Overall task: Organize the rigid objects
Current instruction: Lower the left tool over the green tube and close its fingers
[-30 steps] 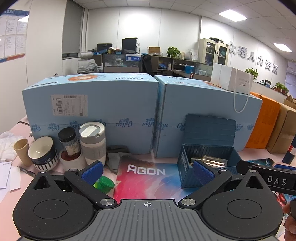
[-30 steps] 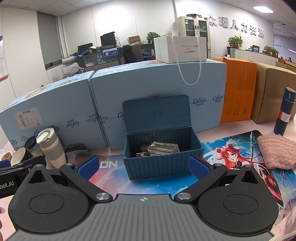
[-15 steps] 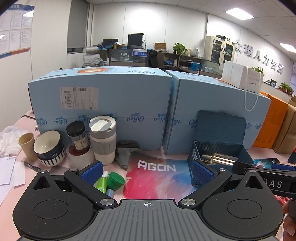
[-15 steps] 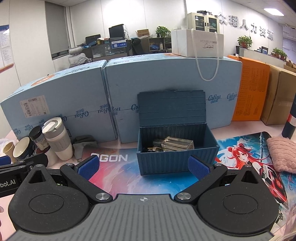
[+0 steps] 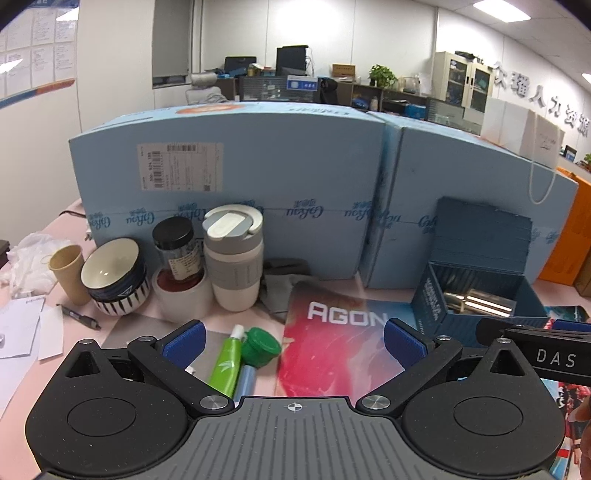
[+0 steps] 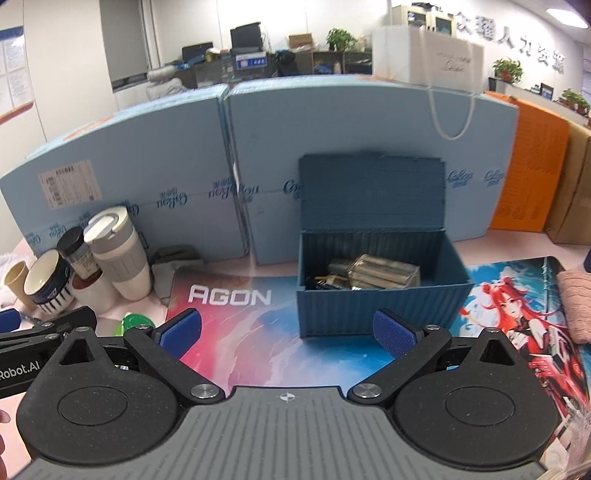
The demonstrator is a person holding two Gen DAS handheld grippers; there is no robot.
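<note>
Blue-padded left gripper (image 5: 293, 338) and right gripper (image 6: 287, 328) spread fingers wide, empty, above the mat (image 6: 258, 332).

Bright ceiling panels (image 5: 498, 6) light the office evenly — soft shadows, fisheye bending at edges, slight motion blur throughout.

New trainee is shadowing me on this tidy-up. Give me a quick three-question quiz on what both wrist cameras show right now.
1. True or false: the blue storage box has its lid shut.
2. Which lies nearest the left gripper? A) paper cup B) green tube C) grey-sleeved tumbler
3. Fill in: the word printed on the desk mat is ____.

Key: 1 false, the lid stands open, with a clear bottle inside. 2 B. 3 AGON.
</note>
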